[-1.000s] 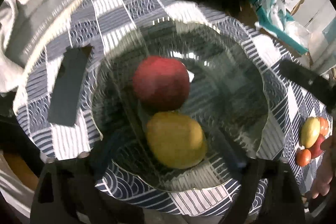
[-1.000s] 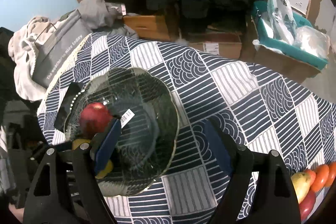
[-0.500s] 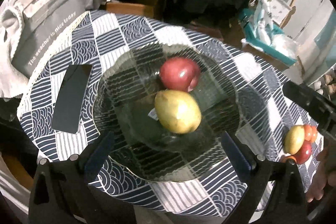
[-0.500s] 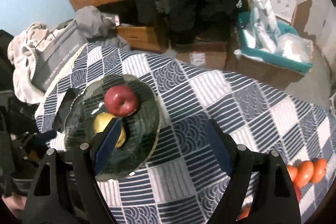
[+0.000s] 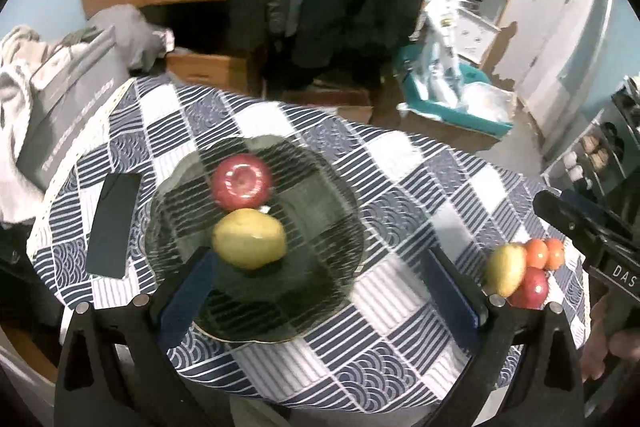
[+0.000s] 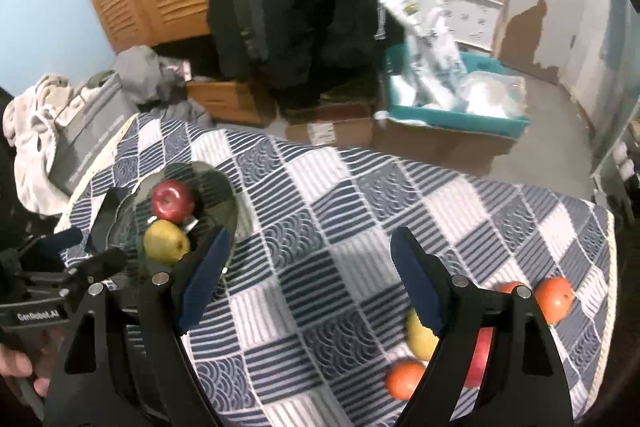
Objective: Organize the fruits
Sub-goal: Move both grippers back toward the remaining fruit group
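A glass plate (image 5: 320, 187) on the checked tablecloth holds a red apple (image 5: 242, 181) and a yellow pear (image 5: 249, 243); they also show in the right wrist view, the apple (image 6: 172, 201) and the pear (image 6: 166, 241). My left gripper (image 5: 320, 291) is open and empty, raised above the plate's near edge. A loose pile at the right has a yellow pear (image 5: 505, 269), a red apple (image 5: 532, 289) and oranges (image 5: 545, 253). My right gripper (image 6: 308, 287) is open and empty, above the cloth, with the pile's pear (image 6: 418, 337) and oranges (image 6: 554, 299) just right of it.
A black phone (image 5: 112, 225) lies left of the plate. A grey bag (image 5: 68, 119) and clothes sit off the table's left edge. Cardboard boxes and a teal bin (image 6: 452, 115) stand on the floor behind. The table edge runs close at the right.
Both grippers have pulled back and risen from the plate. The left one now sees the whole table; the right one has swung right, toward the loose fruit pile.
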Demonstrator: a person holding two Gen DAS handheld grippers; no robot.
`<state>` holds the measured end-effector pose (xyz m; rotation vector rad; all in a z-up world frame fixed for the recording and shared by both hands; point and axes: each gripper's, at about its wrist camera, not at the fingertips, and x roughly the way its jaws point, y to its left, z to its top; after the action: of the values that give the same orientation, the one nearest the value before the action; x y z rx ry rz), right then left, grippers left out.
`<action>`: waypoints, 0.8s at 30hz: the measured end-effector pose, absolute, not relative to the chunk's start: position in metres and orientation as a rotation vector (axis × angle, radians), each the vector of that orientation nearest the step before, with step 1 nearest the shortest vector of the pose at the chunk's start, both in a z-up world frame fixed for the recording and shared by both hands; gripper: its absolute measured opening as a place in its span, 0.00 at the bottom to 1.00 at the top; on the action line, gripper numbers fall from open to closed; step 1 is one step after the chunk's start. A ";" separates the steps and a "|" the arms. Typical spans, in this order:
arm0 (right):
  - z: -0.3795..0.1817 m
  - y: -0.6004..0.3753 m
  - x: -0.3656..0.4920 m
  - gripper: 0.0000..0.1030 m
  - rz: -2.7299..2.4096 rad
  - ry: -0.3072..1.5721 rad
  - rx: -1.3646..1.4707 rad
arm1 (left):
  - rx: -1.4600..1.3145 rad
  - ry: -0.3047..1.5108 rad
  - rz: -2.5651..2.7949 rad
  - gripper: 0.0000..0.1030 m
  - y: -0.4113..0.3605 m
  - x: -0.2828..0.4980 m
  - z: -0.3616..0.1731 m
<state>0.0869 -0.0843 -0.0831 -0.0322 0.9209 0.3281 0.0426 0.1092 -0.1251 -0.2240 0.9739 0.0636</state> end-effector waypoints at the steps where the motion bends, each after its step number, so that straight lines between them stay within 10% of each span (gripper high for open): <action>1: -0.080 -0.092 0.083 0.80 0.317 0.915 -0.030 | -0.219 0.968 0.055 0.99 0.105 0.042 -0.122; 24: -0.045 -0.201 0.026 0.80 0.171 0.823 -0.006 | -0.107 0.927 -0.130 0.99 0.006 0.033 -0.096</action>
<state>0.0261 -0.2015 -0.0447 -0.0061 0.8232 0.1714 0.0329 0.0059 -0.0962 -0.1075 0.9267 -0.1295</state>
